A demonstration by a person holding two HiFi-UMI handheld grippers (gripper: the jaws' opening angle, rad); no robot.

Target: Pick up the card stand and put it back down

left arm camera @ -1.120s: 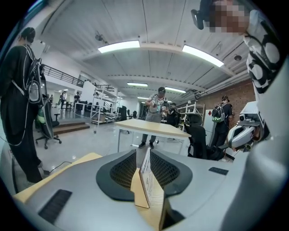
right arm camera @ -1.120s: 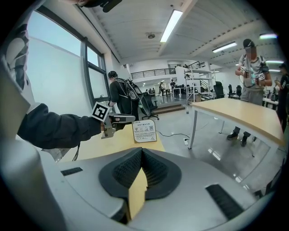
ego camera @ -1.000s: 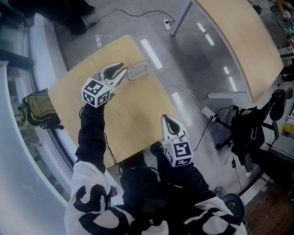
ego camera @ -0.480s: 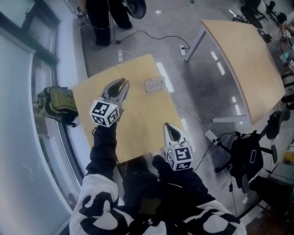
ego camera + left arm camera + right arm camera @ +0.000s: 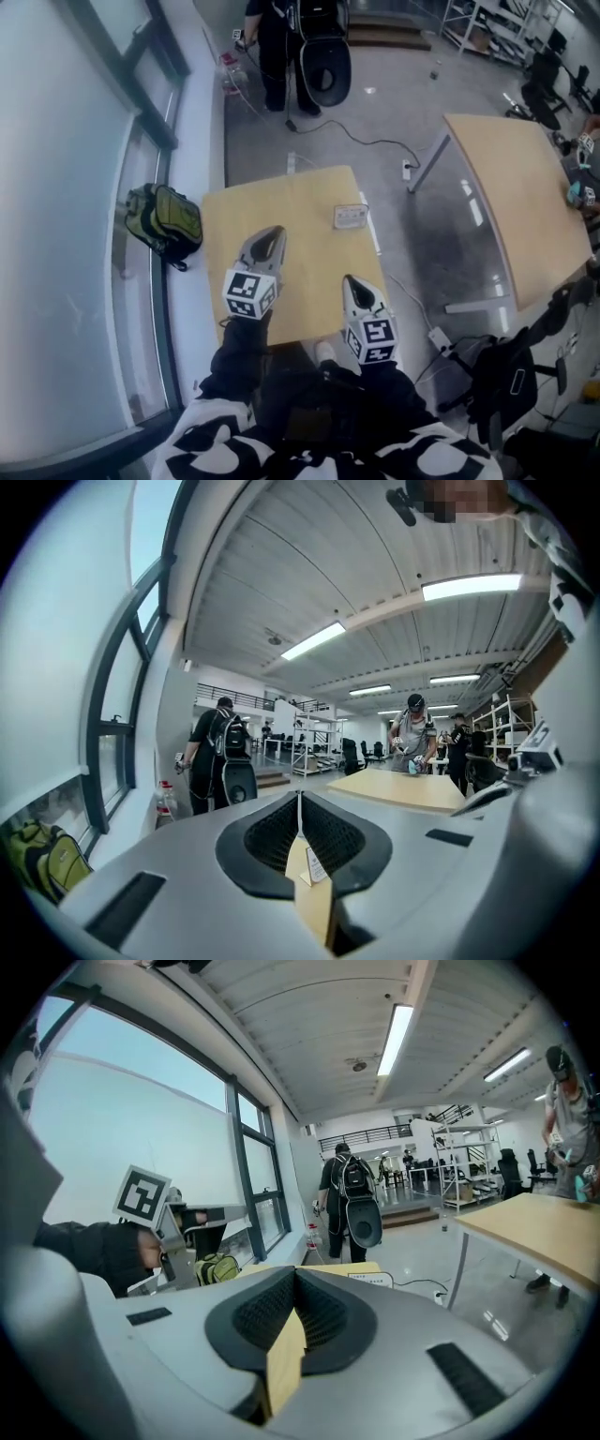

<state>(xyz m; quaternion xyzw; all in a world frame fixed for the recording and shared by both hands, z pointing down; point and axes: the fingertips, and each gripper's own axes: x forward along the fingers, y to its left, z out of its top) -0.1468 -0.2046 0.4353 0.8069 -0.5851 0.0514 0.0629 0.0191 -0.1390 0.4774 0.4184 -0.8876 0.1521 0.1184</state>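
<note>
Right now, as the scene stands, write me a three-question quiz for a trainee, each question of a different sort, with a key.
1. Multiple choice: where is the card stand on the small table?
A) by its right edge, ahead of the right gripper
B) at its left edge
C) at the near edge, under the cube markers
2. True or false: the left gripper holds the card stand.
3. Short answer: what lies just left of the small table?

Key
1. A.
2. False. Its jaws have just closed with nothing between them, and the stand sits apart on the table.
3. A green backpack.
</note>
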